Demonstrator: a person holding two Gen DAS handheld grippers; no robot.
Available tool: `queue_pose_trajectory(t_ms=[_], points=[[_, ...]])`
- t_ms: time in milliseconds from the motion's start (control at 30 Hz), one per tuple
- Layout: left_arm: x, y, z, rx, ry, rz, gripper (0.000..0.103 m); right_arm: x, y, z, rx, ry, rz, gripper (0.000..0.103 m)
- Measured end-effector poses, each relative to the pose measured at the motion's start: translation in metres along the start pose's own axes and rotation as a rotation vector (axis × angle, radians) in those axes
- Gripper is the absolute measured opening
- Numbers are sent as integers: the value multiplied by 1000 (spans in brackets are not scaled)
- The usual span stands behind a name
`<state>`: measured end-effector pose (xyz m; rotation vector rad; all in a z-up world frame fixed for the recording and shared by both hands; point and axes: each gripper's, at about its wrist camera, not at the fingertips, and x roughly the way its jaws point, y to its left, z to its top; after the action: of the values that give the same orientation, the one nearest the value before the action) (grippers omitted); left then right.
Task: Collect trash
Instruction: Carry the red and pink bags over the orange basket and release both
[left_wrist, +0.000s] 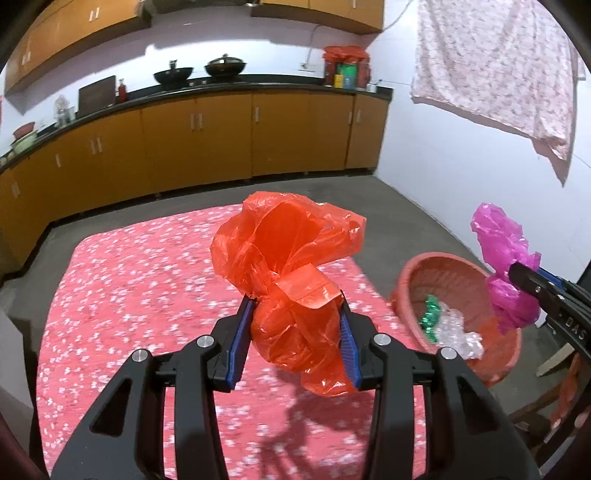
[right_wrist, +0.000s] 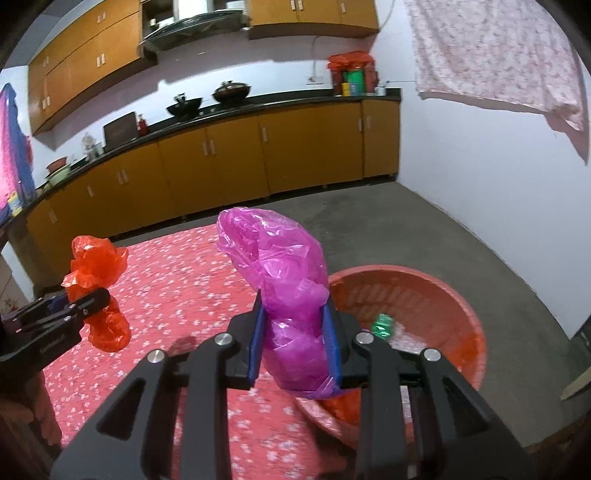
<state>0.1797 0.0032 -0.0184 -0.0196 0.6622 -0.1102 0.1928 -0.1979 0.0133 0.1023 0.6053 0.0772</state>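
My left gripper (left_wrist: 297, 314) is shut on a crumpled orange plastic bag (left_wrist: 291, 258) and holds it above the red flowered table (left_wrist: 129, 295). My right gripper (right_wrist: 293, 314) is shut on a crumpled magenta plastic bag (right_wrist: 280, 266) and holds it over the near rim of a red basket (right_wrist: 436, 291). The basket (left_wrist: 443, 273) stands off the table's right edge and holds a green wrapper (left_wrist: 430, 314) and clear plastic (left_wrist: 458, 332). The magenta bag (left_wrist: 506, 258) and right gripper show at the right of the left wrist view. The orange bag (right_wrist: 98, 277) shows at the left of the right wrist view.
Orange kitchen cabinets (left_wrist: 221, 136) with a black counter run along the far wall, with woks (left_wrist: 225, 66) on top. A flowered cloth (left_wrist: 495, 66) hangs at the upper right. Grey floor (left_wrist: 388, 199) lies between table and cabinets.
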Motion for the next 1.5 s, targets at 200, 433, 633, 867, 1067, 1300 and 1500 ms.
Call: queue_pose_trajectory(t_ms=[200,433,633,867,1067,1300,1500], points=[[3,-28,-2,39,2,-40,43,-6,-25,0,37,-12,-42,28],[8,-49,-1,61,13,-74,43,-4,-47,-2,59,-5,-81,29],[15,-69,0,86,25,-113,43,-5,-63,-7,73,-1,-110,28],[27,-96,0,124,46,-165,43,0,-77,-6,102,6,-131,28],[38,-118,1,157,61,-208,43,5,-93,-4,137,7,-140,29],[55,-142,1,190,80,-264,43,14,-113,1,185,6,-133,29],[72,-160,0,224,101,-296,43,23,-124,0,224,8,-118,29]])
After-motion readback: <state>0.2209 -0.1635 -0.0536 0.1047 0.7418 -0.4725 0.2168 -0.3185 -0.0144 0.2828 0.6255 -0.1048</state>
